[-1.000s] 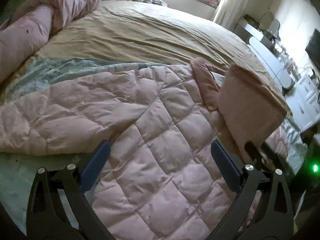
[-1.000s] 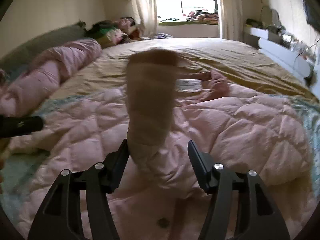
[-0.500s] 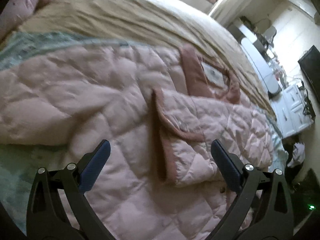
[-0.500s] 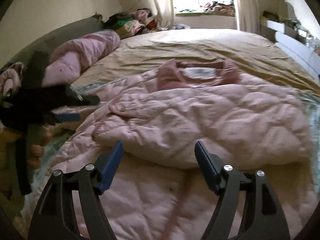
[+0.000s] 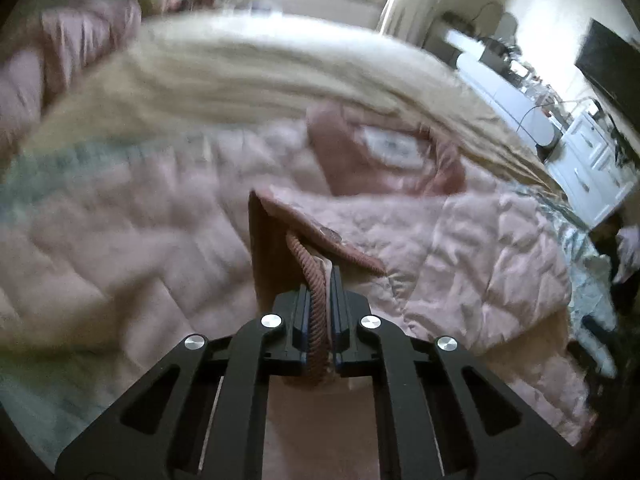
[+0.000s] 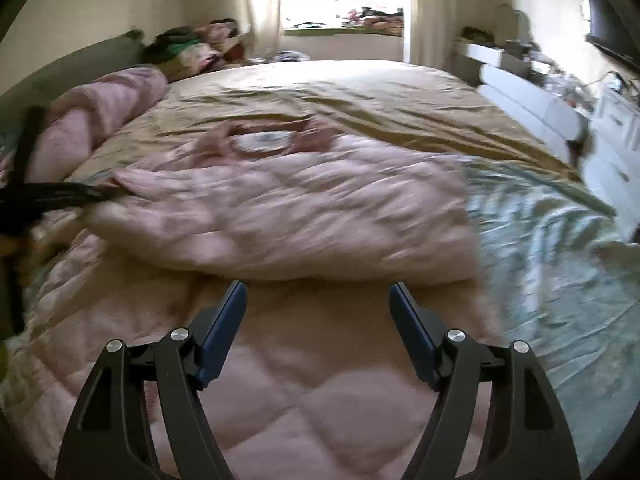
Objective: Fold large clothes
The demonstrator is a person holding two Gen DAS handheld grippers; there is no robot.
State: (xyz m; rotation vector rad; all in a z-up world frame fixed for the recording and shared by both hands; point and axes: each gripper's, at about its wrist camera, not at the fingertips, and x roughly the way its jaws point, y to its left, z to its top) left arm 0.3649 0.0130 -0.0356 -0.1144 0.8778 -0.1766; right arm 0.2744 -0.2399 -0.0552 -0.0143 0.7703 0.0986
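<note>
The left gripper (image 5: 320, 280) is clamped on the ribbed cuff (image 5: 314, 292) of a sleeve folded across the pink quilted jacket (image 6: 280, 216). The right gripper (image 6: 318, 300) hovers over the jacket's lower panel, fingers apart, nothing between them. The jacket lies flat on the bed (image 6: 360, 92), collar (image 6: 264, 138) farthest away. Step in hand: positioning the sleeve. Next, judged: align the cuff, then release it.

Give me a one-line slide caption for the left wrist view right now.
Left gripper shut on the ribbed dusty-pink cuff of a pink quilted jacket spread on the bed.
</note>
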